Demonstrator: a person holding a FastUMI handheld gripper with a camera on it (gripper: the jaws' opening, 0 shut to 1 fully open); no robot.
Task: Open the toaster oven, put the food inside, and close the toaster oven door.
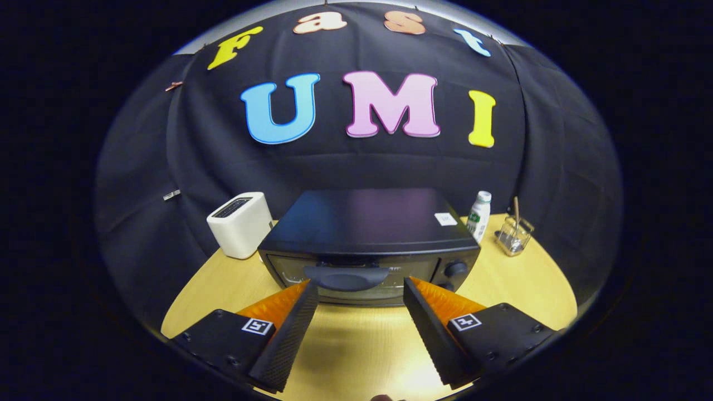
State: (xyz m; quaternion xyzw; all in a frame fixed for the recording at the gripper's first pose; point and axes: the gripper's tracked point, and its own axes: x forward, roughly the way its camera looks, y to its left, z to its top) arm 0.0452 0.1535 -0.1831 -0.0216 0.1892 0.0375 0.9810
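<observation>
Claw [361,289] spread wide, holding nothing, just short of the closed black metal toaster oven's [367,234] door handle [346,277] at twelve o'clock; could be opening ahead or door shut after loading.

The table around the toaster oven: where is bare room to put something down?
Bare wood lies between the toaster oven and the open gripper, and right of the oven, before the glass holder. Crowded: the white toaster and bottle flank the oven.
</observation>
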